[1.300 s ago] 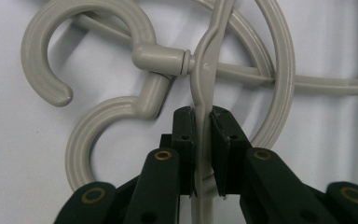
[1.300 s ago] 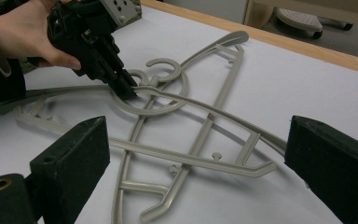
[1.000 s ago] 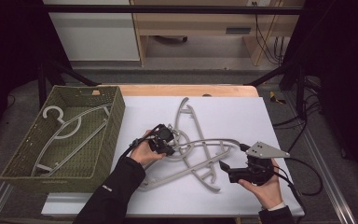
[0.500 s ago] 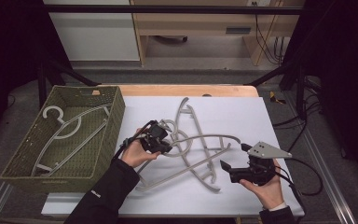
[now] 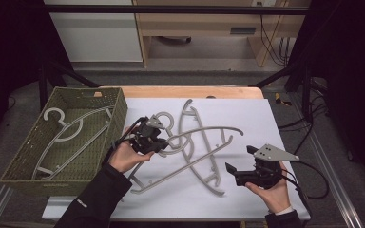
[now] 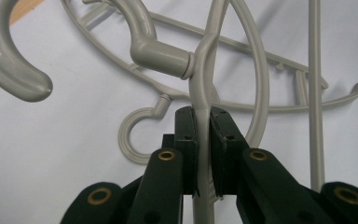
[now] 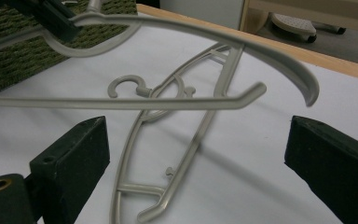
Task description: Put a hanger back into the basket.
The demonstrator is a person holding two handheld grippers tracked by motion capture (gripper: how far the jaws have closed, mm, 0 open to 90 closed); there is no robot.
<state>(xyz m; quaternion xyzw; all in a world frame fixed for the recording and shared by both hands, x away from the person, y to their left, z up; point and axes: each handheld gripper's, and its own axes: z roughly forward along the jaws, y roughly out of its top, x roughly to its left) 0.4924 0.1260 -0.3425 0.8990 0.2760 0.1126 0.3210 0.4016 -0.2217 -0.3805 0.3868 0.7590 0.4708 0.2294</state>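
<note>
Left claw (image 5: 158, 142) is clamped tight on the arm of a grey hanger (image 5: 204, 133), just below its neck, lifting it off the white tabletop (image 5: 247, 118) so it comes free of the hangers lying under it (image 5: 204, 166). The green basket (image 5: 83, 102) sits just to the left with one hanger (image 5: 69, 133) already inside, likely the drop-off. Right claw (image 5: 240, 164) hovers low near the pile, jaws spread wide and empty, ready to steady the tangle
</note>
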